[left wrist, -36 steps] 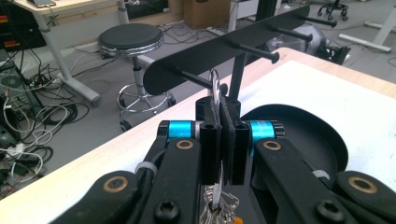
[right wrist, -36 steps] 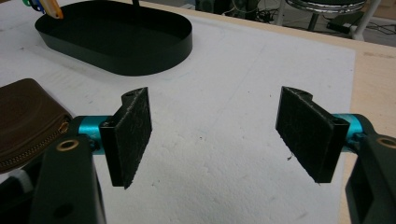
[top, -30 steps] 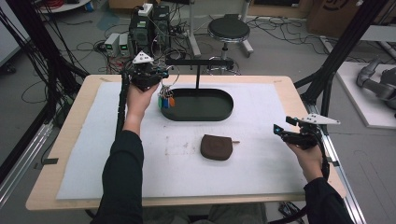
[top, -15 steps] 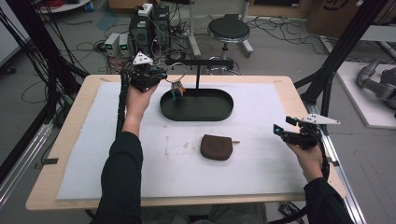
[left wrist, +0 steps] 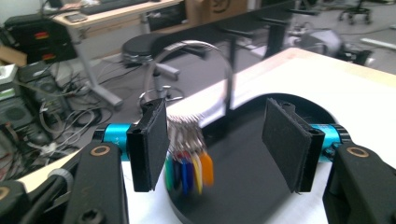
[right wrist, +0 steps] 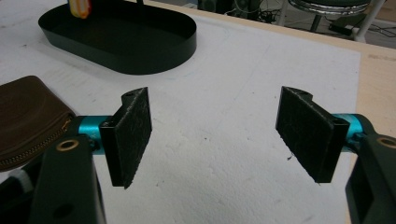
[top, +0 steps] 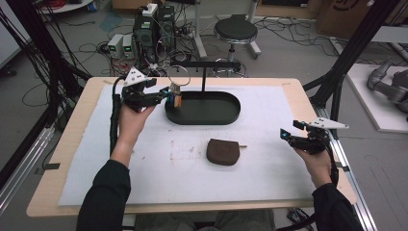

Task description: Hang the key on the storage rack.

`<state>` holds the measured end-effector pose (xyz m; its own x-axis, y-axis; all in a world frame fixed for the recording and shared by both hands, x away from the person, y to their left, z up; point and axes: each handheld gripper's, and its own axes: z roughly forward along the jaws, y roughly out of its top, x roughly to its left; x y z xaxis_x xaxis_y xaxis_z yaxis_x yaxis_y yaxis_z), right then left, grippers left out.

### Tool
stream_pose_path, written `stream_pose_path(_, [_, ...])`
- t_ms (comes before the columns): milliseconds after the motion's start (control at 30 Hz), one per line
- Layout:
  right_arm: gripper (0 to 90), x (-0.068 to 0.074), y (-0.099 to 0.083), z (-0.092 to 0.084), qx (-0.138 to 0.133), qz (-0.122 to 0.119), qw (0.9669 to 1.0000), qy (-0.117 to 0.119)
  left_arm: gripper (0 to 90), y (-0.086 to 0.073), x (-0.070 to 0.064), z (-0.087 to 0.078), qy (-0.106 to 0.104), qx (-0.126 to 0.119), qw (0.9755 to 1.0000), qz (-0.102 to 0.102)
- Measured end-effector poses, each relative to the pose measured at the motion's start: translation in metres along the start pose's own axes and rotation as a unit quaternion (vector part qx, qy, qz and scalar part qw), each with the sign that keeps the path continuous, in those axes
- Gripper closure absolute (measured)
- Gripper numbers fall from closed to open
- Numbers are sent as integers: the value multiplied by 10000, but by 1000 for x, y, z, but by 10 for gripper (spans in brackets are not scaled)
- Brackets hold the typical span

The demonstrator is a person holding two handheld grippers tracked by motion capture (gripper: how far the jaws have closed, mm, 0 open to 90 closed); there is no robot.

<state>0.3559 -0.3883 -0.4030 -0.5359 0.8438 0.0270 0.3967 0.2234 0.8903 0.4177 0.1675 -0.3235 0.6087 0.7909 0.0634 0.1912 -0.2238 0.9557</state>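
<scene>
One item in hand: key bunch, a large wire ring carrying metal keys with coloured plastic tags.
Location: the key bunch hangs from the end of the black stand arm, over the left end of the oval black tray on the desk.
Left gripper: fingers have just been opening; they stand wide, one pad close beside the keys, no pressure on them.
Right gripper: fingers wide, nothing between them, well apart from the tray.
Handling, judged: light, loose and jingling; metal ring stiff and slippery, tags swing freely.
Grasp point, judged: clustered key shanks just below the ring, not the thin wire.
High view: shows the hook arm, both hands and brown zip pouch.
Left gripper view: shows tag colours (green, blue, yellow, orange) and pad clearance.
Right gripper view: shows the pouch zipper.
</scene>
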Motion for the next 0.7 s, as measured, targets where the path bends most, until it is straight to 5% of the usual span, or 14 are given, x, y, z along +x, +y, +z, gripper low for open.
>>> stream_pose_path(200, [272,2,0,1,-6,-22,10000,7,329,-20,-22,-32,-168,-24,9998,123])
stream_pose_path(400, [272,4,0,1,9,-30,10000,6,285,-43,-42,-56,-102,106,9995,269])
stream_pose_path(700, [272,6,1,1,-30,-63,10000,-3,226,-95,-37,-80,0,128,9994,-313])
